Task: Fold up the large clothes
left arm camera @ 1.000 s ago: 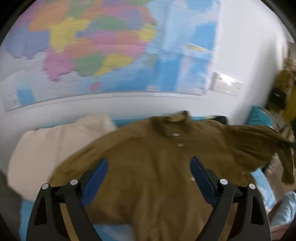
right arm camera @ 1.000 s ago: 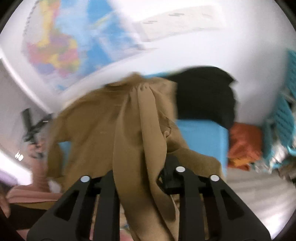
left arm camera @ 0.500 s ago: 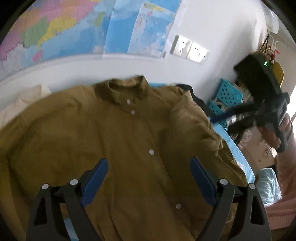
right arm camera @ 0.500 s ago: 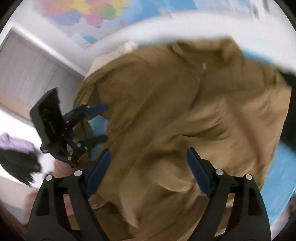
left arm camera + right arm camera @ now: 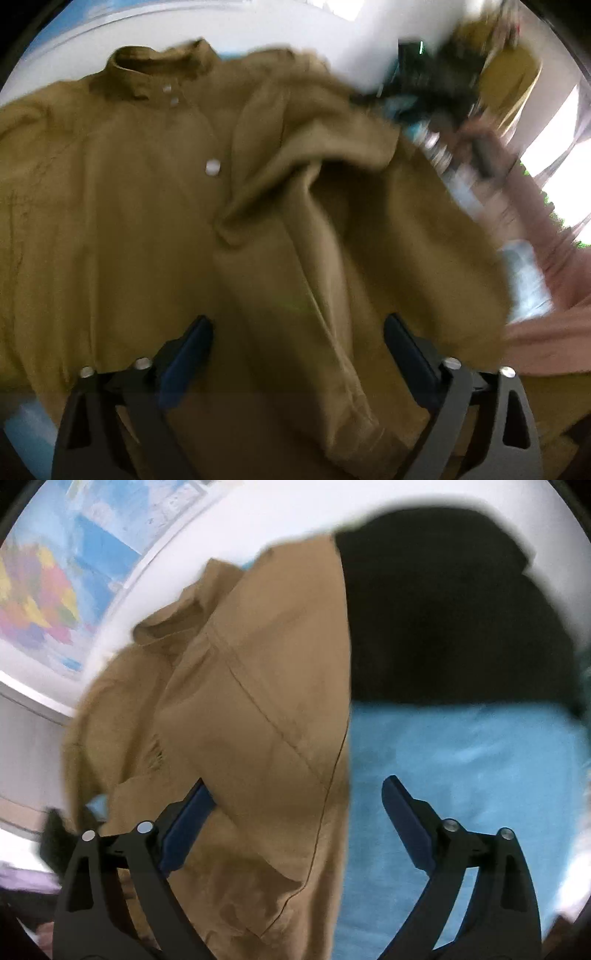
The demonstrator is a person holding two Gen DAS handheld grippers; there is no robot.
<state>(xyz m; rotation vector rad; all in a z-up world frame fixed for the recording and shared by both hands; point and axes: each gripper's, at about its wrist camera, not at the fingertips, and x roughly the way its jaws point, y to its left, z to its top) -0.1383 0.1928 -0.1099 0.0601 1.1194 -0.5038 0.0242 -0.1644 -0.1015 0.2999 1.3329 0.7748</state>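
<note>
Shirt: the mustard-brown shirt (image 5: 155,206) lies spread on the blue-covered surface (image 5: 461,775), collar toward the wall, white buttons showing down the front.
Right side of shirt: folded inward over the front, its sleeve (image 5: 332,258) lying in loose creases down the body; a second ago this sleeve hung bunched from the right gripper, lifted off the surface.
Left gripper: the left gripper (image 5: 297,354) hangs over the lower part of the shirt, its blue-padded fingers (image 5: 188,358) spread with cloth below them but nothing pinched; the fingers have just been closing a little.
Left view change: the camera sits lower and closer than before, so the map that filled the top has left that view and the shirt fills it.
Right gripper: the right gripper (image 5: 295,819) has its fingers (image 5: 402,819) spread over the shirt's folded edge and the blue cover, clamping nothing; a second ago they pinched the sleeve, opened wide, and have just been closing slightly.
Black garment: a black garment (image 5: 443,620) lies beside the shirt against the wall.
Wall: a coloured map (image 5: 40,590) shows at upper left in the right view.
</note>
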